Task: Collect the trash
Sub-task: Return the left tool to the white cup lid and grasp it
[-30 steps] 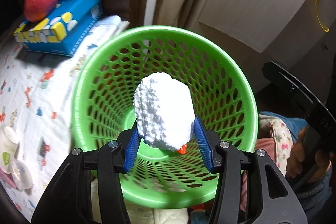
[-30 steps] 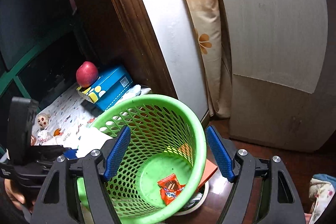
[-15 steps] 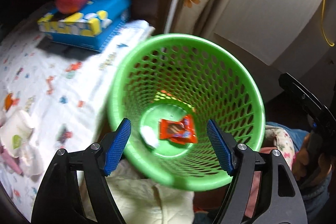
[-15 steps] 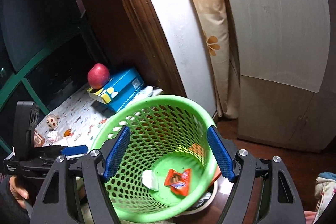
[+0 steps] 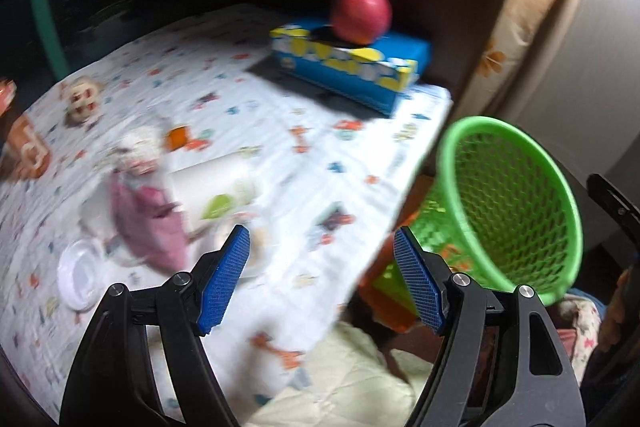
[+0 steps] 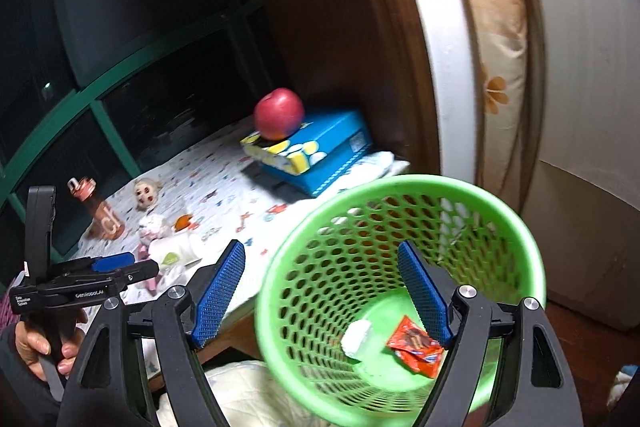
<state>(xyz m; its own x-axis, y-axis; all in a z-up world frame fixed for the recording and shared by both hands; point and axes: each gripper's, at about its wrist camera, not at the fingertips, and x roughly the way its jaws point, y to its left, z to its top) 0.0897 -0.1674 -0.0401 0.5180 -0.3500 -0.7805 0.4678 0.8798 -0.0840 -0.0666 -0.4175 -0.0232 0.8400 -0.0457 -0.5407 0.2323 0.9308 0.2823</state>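
Across left-wrist view, blurred litter (image 5: 148,211) on printed cloth (image 5: 280,155) unidentifiable.

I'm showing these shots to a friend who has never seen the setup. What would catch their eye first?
Probably the bright green mesh basket at the table's edge, with a white foam lump and an orange wrapper on its bottom. Next, the red apple sitting on a blue tissue box at the back of the patterned tablecloth.

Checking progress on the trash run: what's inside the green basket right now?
In the green basket, a white foam lump and an orange-red snack wrapper lie on the bottom. The right gripper's fingers cover part of the floor, so more may be hidden.
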